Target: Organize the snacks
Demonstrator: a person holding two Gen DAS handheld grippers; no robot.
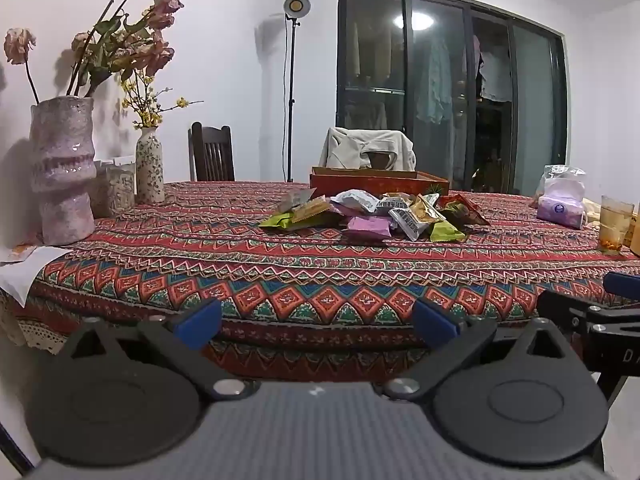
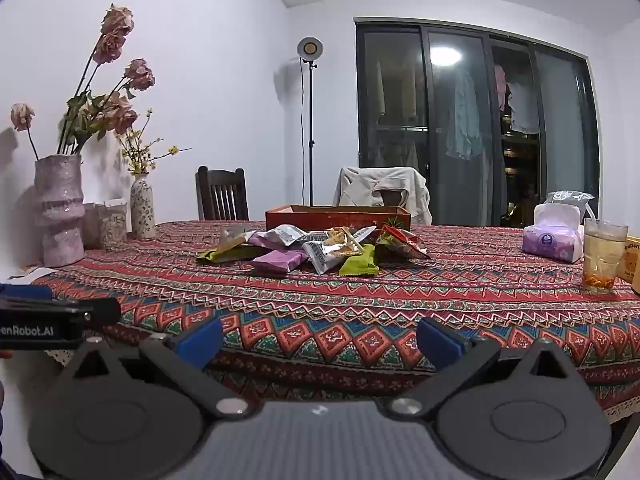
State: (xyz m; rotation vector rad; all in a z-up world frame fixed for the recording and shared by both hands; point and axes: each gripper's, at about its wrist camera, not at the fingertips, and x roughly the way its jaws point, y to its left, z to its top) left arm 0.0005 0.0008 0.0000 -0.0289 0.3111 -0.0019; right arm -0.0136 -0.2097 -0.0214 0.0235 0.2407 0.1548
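A pile of snack packets (image 1: 372, 214) in green, purple, silver and red lies on the patterned tablecloth, also in the right wrist view (image 2: 316, 248). A red wooden tray (image 1: 378, 182) stands just behind the pile, and it shows in the right wrist view (image 2: 338, 216) too. My left gripper (image 1: 318, 322) is open and empty, at the table's near edge, well short of the pile. My right gripper (image 2: 320, 342) is open and empty, also at the near edge.
A large pink vase (image 1: 60, 172) with dried roses and a small floral vase (image 1: 150, 172) stand at the left. A tissue pack (image 2: 554, 236), a glass of tea (image 2: 602, 254) and a yellow box (image 2: 632, 260) stand at the right. Chairs stand behind the table.
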